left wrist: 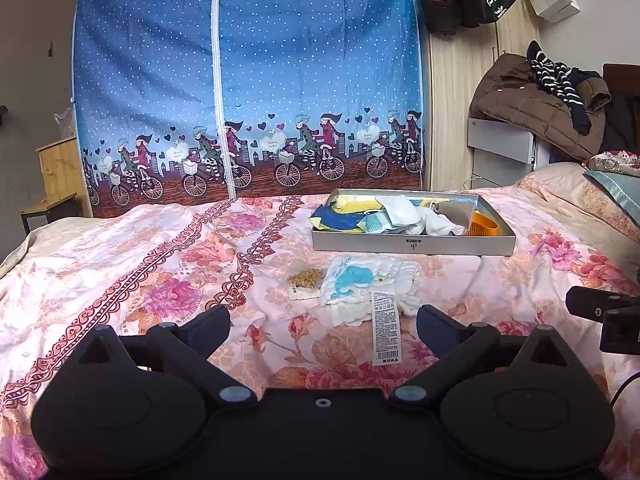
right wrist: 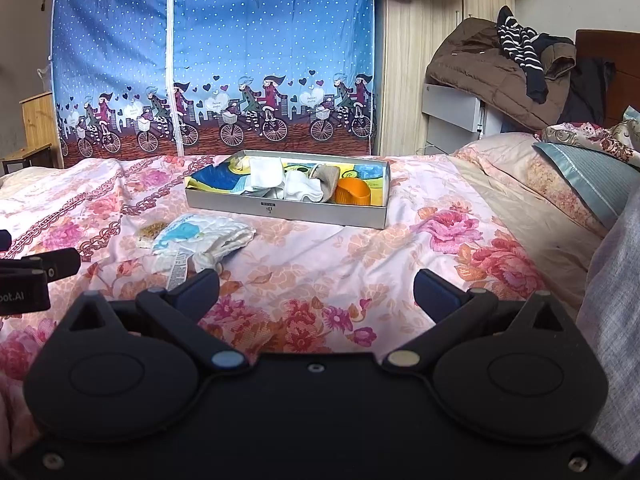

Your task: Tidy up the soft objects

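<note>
Both tongs spread, empty: left gripper (left wrist: 323,326) and right gripper (right wrist: 316,286) hover over open floral bedspread (right wrist: 360,248) near its front edge. White folded cloth (left wrist: 368,284) with whale print lies mid-bed, its printed tag (left wrist: 384,330) unreadable, a small gold packet (left wrist: 304,282) touching. Grey tray (right wrist: 320,210) beyond holds socks (right wrist: 298,186) and an orange piece (right wrist: 352,192).

Left gripper (left wrist: 323,326) and right gripper (right wrist: 316,290) both hover low and level, side by side, jaws spread wide, holding nothing.
</note>
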A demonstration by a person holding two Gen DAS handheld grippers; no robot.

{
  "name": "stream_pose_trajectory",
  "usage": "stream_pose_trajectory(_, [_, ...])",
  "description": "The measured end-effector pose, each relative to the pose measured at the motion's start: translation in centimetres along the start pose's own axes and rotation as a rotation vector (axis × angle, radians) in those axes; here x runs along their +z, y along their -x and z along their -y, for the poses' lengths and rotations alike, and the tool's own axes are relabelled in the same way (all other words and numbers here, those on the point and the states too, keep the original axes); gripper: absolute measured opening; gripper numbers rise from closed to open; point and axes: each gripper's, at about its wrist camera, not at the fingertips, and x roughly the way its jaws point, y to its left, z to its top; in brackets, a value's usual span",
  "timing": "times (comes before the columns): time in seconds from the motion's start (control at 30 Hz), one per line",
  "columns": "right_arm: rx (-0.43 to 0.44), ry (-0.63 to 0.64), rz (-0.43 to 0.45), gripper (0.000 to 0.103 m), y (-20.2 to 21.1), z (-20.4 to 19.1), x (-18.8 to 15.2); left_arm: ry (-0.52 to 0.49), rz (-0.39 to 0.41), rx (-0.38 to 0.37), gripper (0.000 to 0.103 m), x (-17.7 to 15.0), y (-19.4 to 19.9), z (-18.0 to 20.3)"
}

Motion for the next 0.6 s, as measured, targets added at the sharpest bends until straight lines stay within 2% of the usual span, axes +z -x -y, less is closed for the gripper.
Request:
stream_pose_trajectory(0.37, [0.0,-0.005,-0.037,0.103,-0.4,-0.4,0.2,0.014,-0.029,-0.009,0.1,-0.3,-0.7,-0.4])
stream_pose_trajectory(0.6, [0.012,-0.015,-0.073,0.103,-1.1,-0.5,0.2,0.042,-0.063,-0.013,0.1,-0.3,-2.6,-0.8])
